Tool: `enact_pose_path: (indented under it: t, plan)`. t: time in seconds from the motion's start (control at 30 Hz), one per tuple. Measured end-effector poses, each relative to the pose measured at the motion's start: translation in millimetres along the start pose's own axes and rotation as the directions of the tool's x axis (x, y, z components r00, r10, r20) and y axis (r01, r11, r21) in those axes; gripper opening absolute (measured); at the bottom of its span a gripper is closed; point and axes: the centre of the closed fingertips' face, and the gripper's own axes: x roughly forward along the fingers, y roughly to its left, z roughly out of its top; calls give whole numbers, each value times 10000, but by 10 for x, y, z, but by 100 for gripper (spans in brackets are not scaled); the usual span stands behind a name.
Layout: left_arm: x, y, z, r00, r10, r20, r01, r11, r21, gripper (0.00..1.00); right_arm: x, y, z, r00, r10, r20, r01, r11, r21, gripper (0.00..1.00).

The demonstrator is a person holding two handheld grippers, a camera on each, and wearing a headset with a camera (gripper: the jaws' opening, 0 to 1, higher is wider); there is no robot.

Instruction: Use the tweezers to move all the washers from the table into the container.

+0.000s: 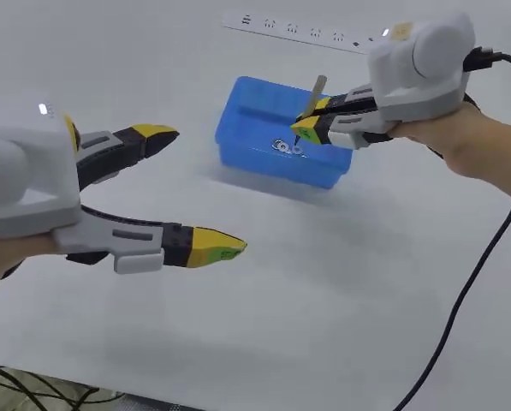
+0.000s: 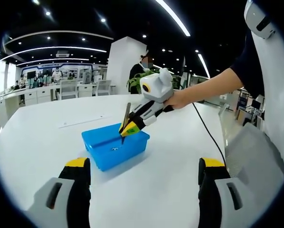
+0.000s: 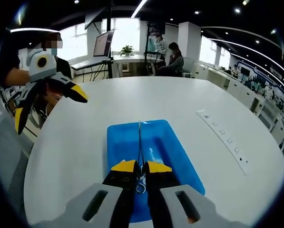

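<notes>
Washers (image 1: 288, 147) lie inside the container (image 1: 246, 111), upper middle of the frame — task looks almost done. Right gripper (image 1: 311, 128) clamps the tweezers (image 1: 317, 90) above them; left gripper (image 1: 205, 190) hangs at left, jaws apart.

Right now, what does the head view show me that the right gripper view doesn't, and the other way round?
The head view adds the hand holding the right gripper, with its black cable trailing across the table. The right gripper view adds the room behind: a monitor, a potted plant and seated people. Both share the blue container, the tweezers clamped in the right gripper over it, the open left gripper and the white power strip.
</notes>
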Motion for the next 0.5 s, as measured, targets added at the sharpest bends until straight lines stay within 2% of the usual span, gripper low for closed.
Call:
enact_pose_path:
  t: [0.07, 0.1, 0.13, 0.2, 0.23, 0.27, 0.3, 0.37, 0.43, 0.47, 0.5]
  plan:
    - [28, 29, 64, 9998, 47, 167, -46, 10000, -64, 99, -22, 27, 41, 10000, 18, 55, -18, 10000, -23, 7]
    - [53, 104, 128, 9987, 386, 319, -388, 9992, 35, 97, -36, 52, 74, 10000, 34, 74, -34, 9999, -96, 7]
    - [68, 131, 158, 9985, 455, 313, -457, 9989, 75, 93, -45, 68, 96, 10000, 31, 69, -30, 9998, -214, 7]
    - [127, 186, 276, 9971, 497, 582, -494, 9988, -68, 84, -10, 62, 101, 10000, 31, 82, -28, 9990, -457, 7]
    - [175, 195, 365, 9955, 443, 838, -439, 9990, -70, 84, -16, 68, 120, 10000, 14, 90, -9, 9987, -517, 7]
    - [209, 193, 414, 9955, 371, 867, -368, 9993, -46, 85, -29, 76, 145, 9999, 6, 100, 0, 9983, -580, 7]
    - [266, 181, 481, 9958, 228, 890, -244, 9996, 169, 84, -46, 96, 180, 9999, 30, 122, -22, 9975, -706, 7]
    - [335, 195, 532, 9965, 13, 837, -58, 9985, 541, 82, -48, 122, 207, 9999, 73, 114, -61, 9952, -978, 7]
    - [418, 222, 658, 9960, 182, 872, -276, 9938, 1079, 79, -55, 156, 228, 9998, 161, 71, -151, 9923, -1228, 8]
    - [451, 254, 719, 9951, 295, 941, -407, 9921, 1189, 77, -68, 177, 240, 9998, 175, 5, -172, 9898, -1417, 8]
    - [471, 251, 753, 9949, 224, 988, -338, 9928, 1150, 74, -80, 189, 245, 9998, 185, -58, -192, 9875, -1563, 8]
